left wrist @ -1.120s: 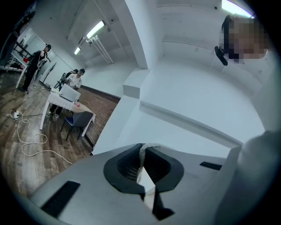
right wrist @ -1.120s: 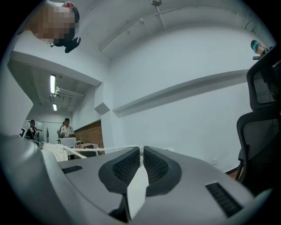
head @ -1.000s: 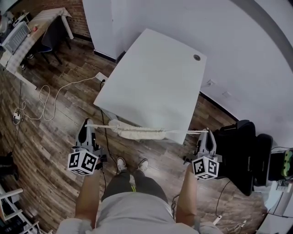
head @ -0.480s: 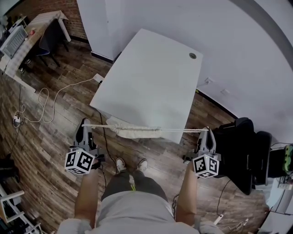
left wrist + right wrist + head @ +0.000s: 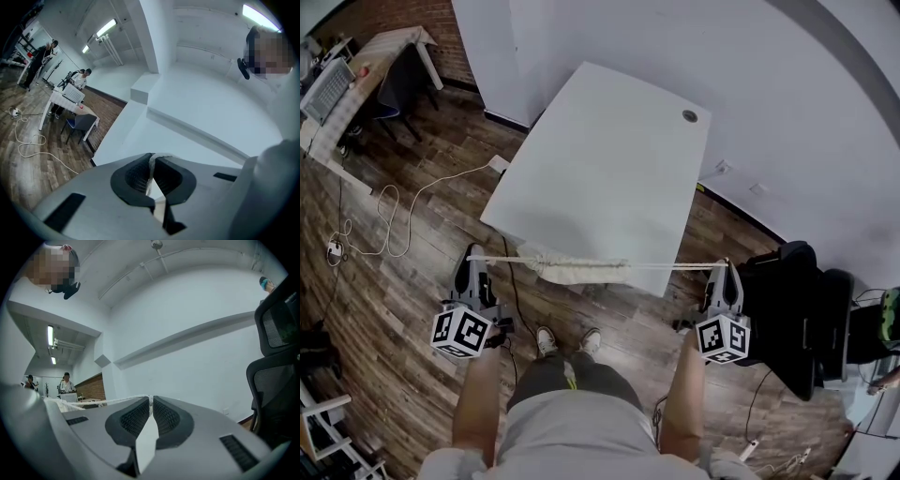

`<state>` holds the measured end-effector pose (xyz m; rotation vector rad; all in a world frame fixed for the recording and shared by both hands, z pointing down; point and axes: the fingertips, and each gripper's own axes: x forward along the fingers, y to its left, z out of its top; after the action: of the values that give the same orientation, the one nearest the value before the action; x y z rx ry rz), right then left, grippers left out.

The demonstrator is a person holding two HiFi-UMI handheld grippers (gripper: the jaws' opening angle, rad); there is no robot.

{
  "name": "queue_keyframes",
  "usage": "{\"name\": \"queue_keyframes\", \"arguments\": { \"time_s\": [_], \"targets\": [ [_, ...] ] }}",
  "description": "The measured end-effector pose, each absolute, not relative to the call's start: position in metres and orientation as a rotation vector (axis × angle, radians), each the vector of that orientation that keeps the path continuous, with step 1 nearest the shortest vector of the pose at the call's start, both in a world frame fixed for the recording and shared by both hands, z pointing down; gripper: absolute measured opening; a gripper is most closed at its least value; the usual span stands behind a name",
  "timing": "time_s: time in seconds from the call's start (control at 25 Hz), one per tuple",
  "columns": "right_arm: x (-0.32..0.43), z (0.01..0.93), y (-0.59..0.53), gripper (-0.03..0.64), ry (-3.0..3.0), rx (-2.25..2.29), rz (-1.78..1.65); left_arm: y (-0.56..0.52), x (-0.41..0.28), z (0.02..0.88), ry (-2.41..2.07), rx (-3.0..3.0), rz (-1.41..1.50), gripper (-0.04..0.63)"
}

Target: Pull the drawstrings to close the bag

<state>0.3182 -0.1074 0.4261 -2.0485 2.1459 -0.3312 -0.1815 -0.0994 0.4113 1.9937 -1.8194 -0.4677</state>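
Observation:
A cream cloth bag [image 5: 574, 270], gathered into a long bunch, hangs at the near edge of the white table [image 5: 609, 169]. Its white drawstrings [image 5: 666, 266] run taut to both sides. My left gripper [image 5: 474, 256] is shut on the left drawstring [image 5: 151, 165], well left of the bag. My right gripper [image 5: 724, 265] is shut on the right drawstring [image 5: 149, 401], far to the bag's right. In the right gripper view the string [image 5: 101, 401] leads off left from the jaws.
A white cable [image 5: 403, 202] loops over the wooden floor at left. A black office chair [image 5: 792, 309] stands close to my right gripper. A desk with a chair [image 5: 366, 70] sits far left. People [image 5: 37, 63] stand in the background.
Both grippers have held their grip and stayed wide apart. The left gripper has shifted slightly lower-left and the string has stayed taut.

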Motion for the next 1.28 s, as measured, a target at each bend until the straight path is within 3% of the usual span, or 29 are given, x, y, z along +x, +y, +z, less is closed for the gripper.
{"name": "queue_keyframes", "arguments": {
  "time_s": [1.28],
  "targets": [
    [0.306, 0.444, -0.129, 0.051, 2.209, -2.017, -0.429, -0.108, -0.2, 0.422, -1.84, 1.999, -0.382, 0.014]
  ]
}}
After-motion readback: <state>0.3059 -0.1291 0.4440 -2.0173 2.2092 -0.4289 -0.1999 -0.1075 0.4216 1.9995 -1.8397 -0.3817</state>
